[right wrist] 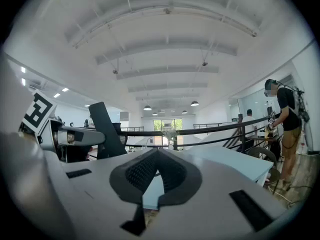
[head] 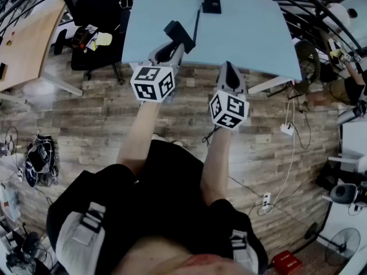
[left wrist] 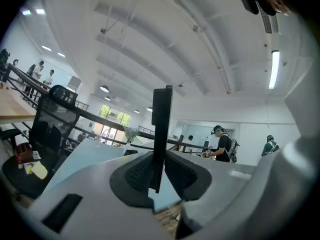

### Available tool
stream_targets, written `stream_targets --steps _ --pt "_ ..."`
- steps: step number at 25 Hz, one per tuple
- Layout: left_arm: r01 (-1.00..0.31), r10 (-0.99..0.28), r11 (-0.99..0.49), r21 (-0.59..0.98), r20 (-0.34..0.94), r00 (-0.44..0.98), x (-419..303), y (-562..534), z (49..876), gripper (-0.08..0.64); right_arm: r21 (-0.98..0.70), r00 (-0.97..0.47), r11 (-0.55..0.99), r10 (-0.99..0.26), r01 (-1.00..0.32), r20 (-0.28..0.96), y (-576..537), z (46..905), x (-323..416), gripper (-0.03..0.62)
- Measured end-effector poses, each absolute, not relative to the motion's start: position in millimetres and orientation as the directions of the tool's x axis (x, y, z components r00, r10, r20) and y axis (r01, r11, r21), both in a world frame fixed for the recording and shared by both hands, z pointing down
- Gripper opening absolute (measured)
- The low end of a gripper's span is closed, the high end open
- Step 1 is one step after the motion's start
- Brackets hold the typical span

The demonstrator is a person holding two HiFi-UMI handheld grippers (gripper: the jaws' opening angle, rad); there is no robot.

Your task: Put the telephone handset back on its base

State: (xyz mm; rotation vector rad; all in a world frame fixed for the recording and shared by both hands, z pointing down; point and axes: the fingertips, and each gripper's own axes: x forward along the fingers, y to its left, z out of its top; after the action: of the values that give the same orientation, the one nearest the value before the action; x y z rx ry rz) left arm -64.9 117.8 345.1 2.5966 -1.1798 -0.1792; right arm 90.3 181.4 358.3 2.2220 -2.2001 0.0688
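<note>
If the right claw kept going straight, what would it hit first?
Probably the light-blue table, just ahead of the right gripper; tilted upward, it might instead pass over the top.

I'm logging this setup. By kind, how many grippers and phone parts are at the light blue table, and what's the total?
grippers: 2 (left gripper shut on the telephone handset; right gripper shut, empty)
telephone handset: 1
telephone base: 1, lying on the light blue table
total: 4
</note>
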Motion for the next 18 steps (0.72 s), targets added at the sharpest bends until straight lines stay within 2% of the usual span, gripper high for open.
stream_targets --steps 18 --pt "-0.722 -0.781 -0.596 0.350 -0.044 0.623 -67.8 143.0 335.6 0.067 -0.039 -0.046 0.047 -0.999 -0.998 -0.026 208.1 342.7 116.7 -0.006"
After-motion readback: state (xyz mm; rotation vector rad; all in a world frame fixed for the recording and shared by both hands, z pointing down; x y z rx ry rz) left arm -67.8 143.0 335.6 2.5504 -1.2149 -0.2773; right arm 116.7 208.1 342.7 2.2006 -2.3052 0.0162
